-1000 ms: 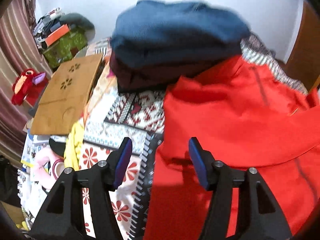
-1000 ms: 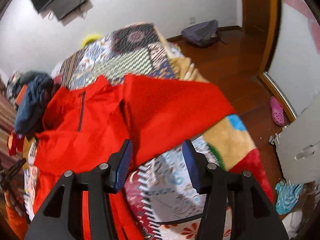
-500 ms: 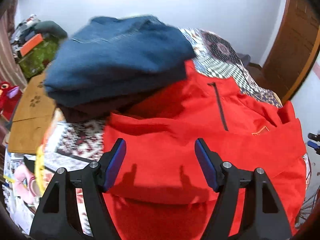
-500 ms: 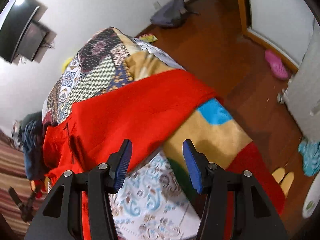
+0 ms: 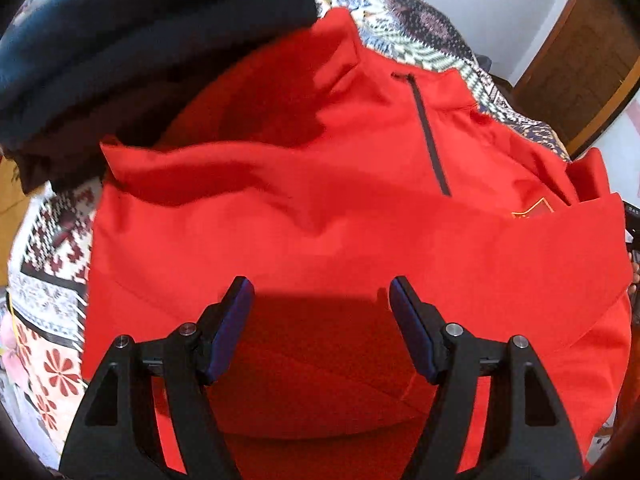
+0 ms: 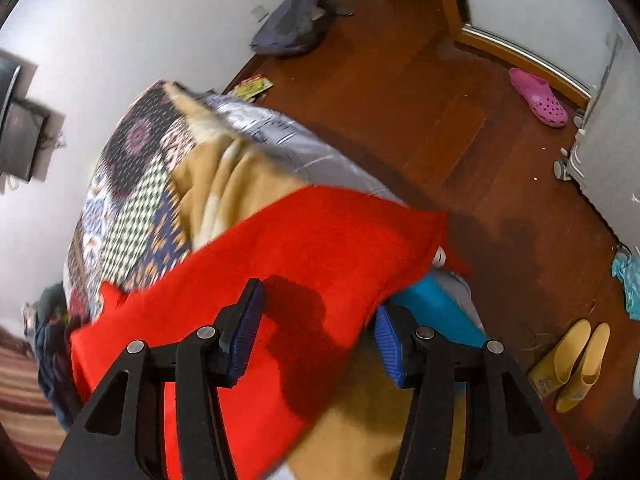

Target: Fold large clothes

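Garment: red zip-neck top [image 5: 360, 216] lies spread over the bed, collar toward the far wall, dark zipper [image 5: 428, 136] running down from the neck; a small yellow-edged emblem [image 5: 534, 210] shows on the chest near the right edge of the left wrist view.
Fold state: one red panel lies doubled across the lower body of the top, its edge running side to side just ahead of the left claw.
Sleeve: in the right wrist view a long red sleeve [image 6: 320, 248] stretches across the bed to the mattress edge, its end overhanging the floor side.
Left claw: left claw [image 5: 322, 320] hovers over the red fabric with jaws wide apart; both blue pads clear of the cloth, nothing gripped.
Right claw: right claw [image 6: 318, 326] points down at the sleeve's near edge, jaws closing; the red edge lies between the pads, but they do not press on it.
Bed: patterned quilt [image 5: 420, 40] beneath the garment; tan blanket [image 6: 224, 184] with a blue patch [image 6: 436, 308] near the right claw.
Stack: folded dark blue clothes [image 5: 140, 32] piled at the top's upper left, overlapping its shoulder.
Floor: dark wood; pink clog [image 6: 538, 96], yellow boots [image 6: 572, 364], grey bag [image 6: 292, 24] by the wall.
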### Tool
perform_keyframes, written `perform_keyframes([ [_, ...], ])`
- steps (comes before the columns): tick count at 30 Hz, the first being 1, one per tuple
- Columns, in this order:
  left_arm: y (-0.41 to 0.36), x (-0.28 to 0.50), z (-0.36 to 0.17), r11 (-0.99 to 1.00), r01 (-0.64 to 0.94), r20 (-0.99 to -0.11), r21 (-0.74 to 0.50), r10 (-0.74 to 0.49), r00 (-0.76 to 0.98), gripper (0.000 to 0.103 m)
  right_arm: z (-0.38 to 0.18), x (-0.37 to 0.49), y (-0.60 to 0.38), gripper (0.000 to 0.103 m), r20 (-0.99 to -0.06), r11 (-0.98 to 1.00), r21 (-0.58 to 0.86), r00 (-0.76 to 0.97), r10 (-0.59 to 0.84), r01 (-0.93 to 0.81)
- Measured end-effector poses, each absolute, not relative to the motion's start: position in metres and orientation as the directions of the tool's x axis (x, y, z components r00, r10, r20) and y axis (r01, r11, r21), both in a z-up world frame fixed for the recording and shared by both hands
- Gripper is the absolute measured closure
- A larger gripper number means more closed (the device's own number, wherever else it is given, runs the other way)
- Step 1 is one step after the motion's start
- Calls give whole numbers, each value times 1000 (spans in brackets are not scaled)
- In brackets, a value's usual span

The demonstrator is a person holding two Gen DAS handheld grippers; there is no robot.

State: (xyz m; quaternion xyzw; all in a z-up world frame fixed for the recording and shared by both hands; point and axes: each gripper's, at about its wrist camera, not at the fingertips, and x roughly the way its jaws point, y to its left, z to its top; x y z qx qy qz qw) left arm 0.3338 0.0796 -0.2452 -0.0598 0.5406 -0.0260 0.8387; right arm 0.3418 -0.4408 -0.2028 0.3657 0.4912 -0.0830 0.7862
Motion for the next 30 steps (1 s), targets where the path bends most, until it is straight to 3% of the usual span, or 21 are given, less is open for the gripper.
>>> perform_keyframes([
  [2,82,333,-250,990,-36,-906,-139,-113,408,32,-201,343,-443,85,-839,724,473,508,196,502],
  [5,78,332,-253,993,-25,-907,-112,-92,410,31,-190,340,-446,95,-833,738,452,532,149,501],
  [9,69,331,-256,998,4,-910,-69,-65,410,25,-153,329,-445,96,-792,781,401,609,32,479],
  [17,77,330,-256,996,-19,-906,-86,-70,418,25,-39,278,-409,97,-593,875,349,802,-71,336],
  [24,86,321,-246,992,-44,-895,-117,-87,437,25,34,256,-345,96,-470,947,302,881,48,110],
  [30,101,301,-215,988,-48,-851,-145,-100,516,25,33,258,-281,96,-497,955,288,842,211,-70],
])
